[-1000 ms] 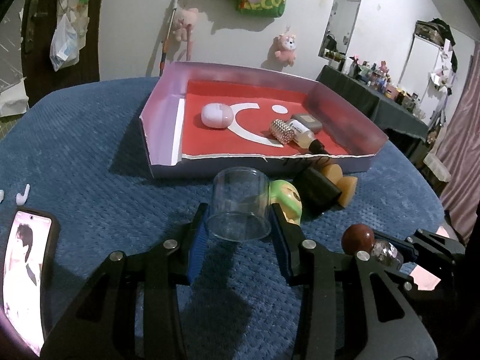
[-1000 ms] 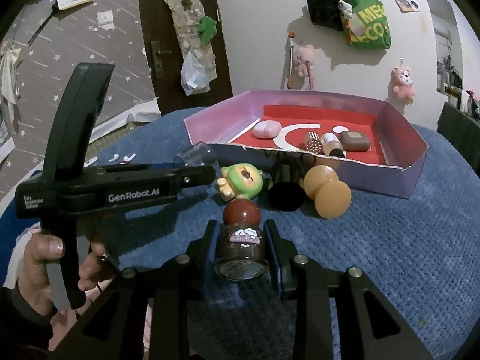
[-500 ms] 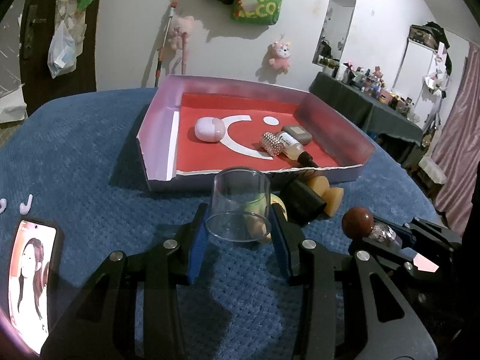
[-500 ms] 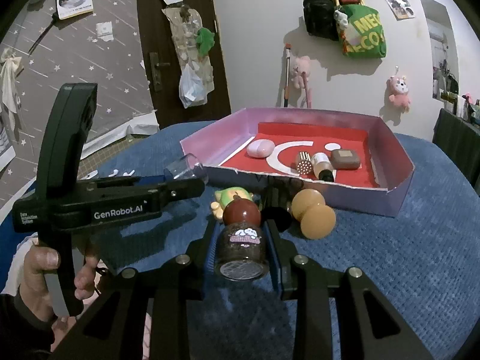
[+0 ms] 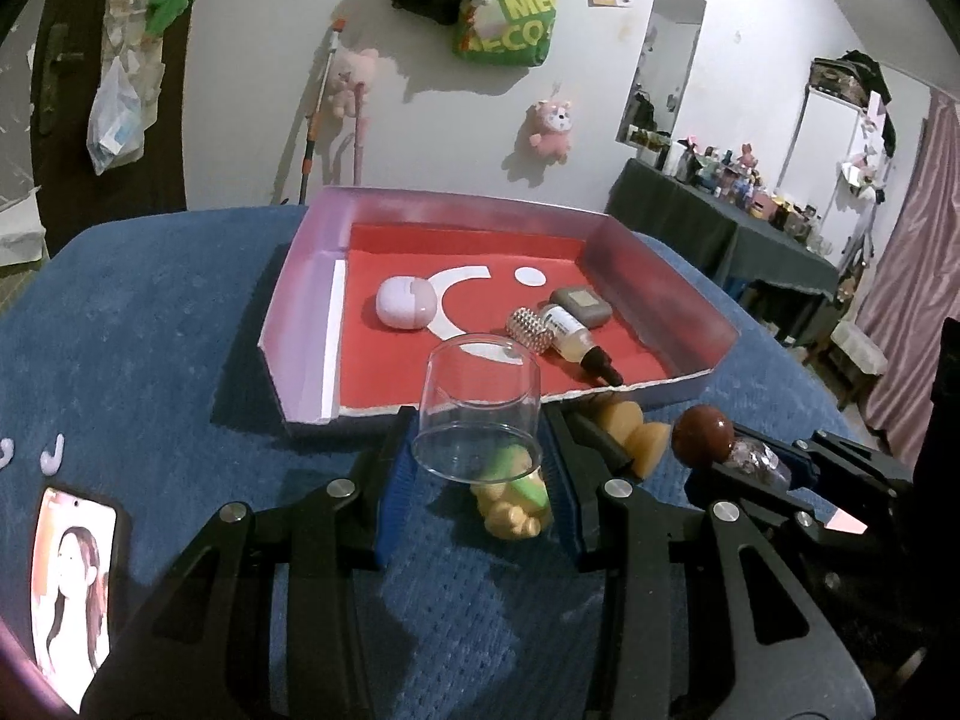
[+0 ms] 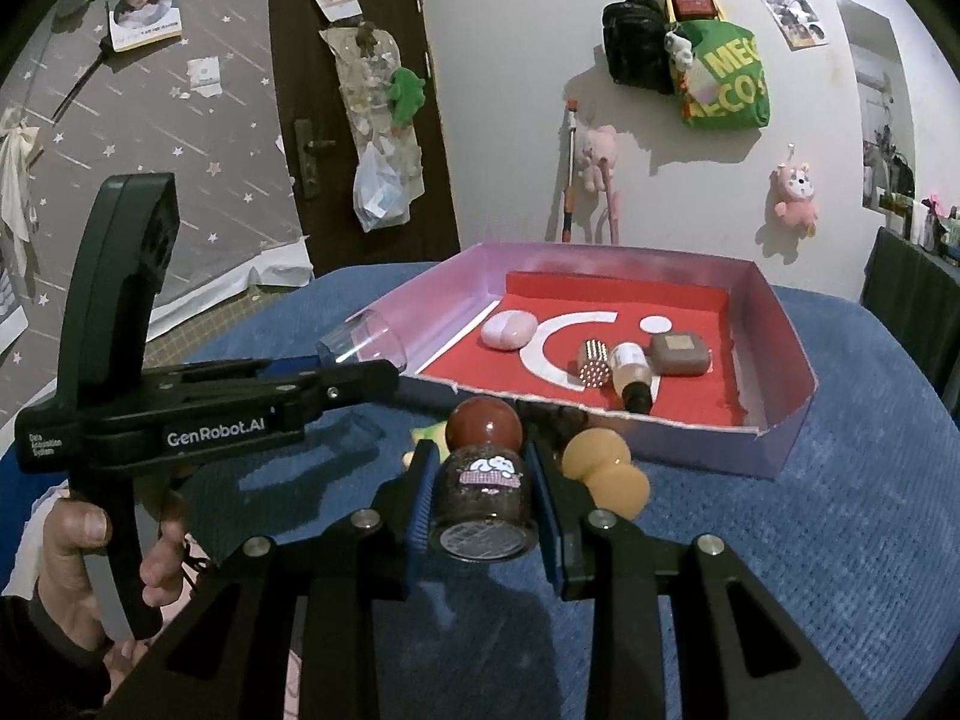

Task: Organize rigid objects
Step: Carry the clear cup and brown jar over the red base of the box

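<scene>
My left gripper [image 5: 477, 471] is shut on a clear plastic cup [image 5: 480, 408] and holds it above the blue cloth, just short of the pink tray's [image 5: 300, 312] near wall. The cup also shows in the right wrist view [image 6: 366, 339]. My right gripper [image 6: 483, 501] is shut on a small brown jar with a round red-brown lid [image 6: 483, 480], seen from the left wrist view too [image 5: 714, 441]. The tray [image 6: 774, 324] holds a pink oval case [image 5: 405, 303], a studded cylinder [image 5: 528, 330], a dropper bottle [image 5: 576, 342] and a brown compact [image 5: 579, 306].
On the blue cloth in front of the tray lie a green-and-yellow toy figure [image 5: 513, 501], a tan beauty sponge [image 6: 606, 468] and a black object [image 5: 591, 432]. A phone [image 5: 69, 576] and white hooks [image 5: 51, 456] lie at the left. The left handle [image 6: 126, 360] stands beside my right gripper.
Both grippers have risen and moved toward the tray with their loads. The cup now overlaps the tray's near edge, and the green toy shows below it.
</scene>
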